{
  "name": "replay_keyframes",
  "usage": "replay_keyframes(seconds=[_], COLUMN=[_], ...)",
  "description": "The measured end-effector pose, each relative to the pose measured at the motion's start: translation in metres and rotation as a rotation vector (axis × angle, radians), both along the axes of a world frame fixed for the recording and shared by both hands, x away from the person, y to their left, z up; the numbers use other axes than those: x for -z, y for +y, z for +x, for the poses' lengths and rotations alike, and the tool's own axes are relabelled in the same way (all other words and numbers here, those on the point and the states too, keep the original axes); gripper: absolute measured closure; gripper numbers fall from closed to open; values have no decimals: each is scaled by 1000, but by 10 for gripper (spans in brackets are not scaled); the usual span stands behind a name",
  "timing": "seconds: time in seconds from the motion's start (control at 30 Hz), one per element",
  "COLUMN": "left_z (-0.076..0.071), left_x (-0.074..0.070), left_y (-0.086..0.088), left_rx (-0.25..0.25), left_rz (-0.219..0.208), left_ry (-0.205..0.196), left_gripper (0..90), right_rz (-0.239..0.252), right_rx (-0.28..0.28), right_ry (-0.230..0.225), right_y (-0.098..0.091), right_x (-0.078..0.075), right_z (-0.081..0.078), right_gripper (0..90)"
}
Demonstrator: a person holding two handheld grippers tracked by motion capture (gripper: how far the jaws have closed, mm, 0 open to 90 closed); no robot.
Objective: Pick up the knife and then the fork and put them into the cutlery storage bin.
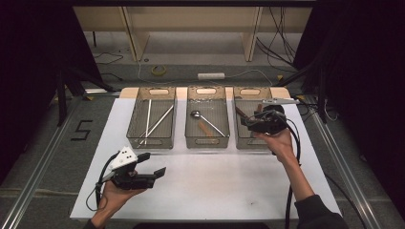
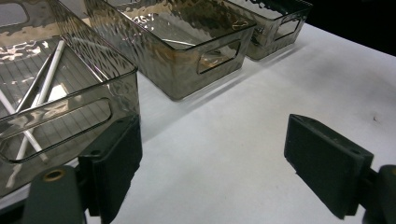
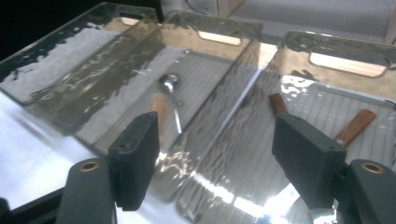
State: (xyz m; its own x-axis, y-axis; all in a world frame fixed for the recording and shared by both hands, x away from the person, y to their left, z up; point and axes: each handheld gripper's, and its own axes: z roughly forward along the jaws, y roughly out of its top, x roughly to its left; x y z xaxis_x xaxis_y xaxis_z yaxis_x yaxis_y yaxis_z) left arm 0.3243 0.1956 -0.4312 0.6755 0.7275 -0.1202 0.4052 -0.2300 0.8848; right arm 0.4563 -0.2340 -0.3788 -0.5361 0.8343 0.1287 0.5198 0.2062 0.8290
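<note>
Overhead, the right tool [image 1: 246,121] hangs released above a rippled clear-plastic bin [image 1: 248,143] with wooden-handled utensils [image 3: 355,127].

In the high view the right claw [image 1: 248,121] covers much of the bin [image 1: 246,139] beneath it. Beyond its jaws, two brown handles [image 3: 355,127] are partly hidden, their heads unseen.

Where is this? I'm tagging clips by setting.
Probably a lab recording rig: a white table framed by black curtains, loose cables on the floor, and three clear bins of utensils.
</note>
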Motion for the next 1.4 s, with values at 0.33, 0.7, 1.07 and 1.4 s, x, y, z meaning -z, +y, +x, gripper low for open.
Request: replay_keyframes(seconds=[0.33, 0.7, 1.07, 1.4], left_z=[0, 0, -1, -1], left_x=[0, 0, 0, -1], left_y=[0, 0, 1, 2], left_rx=[0, -1, -3, -2], left_rz=[-7, -15, -22, -27], left_ry=[2, 2, 4, 4], left_gripper=[186, 186, 186, 186], right_rz=[44, 78, 123, 135], right_rx=[-44, -96, -127, -132], right_ry=[-56, -92, -119, -153], right_y=[3, 8, 7, -3], right_x=[5, 15, 27, 40], right_z=[-35, -62, -94, -123], right_gripper=[304, 295, 280, 261])
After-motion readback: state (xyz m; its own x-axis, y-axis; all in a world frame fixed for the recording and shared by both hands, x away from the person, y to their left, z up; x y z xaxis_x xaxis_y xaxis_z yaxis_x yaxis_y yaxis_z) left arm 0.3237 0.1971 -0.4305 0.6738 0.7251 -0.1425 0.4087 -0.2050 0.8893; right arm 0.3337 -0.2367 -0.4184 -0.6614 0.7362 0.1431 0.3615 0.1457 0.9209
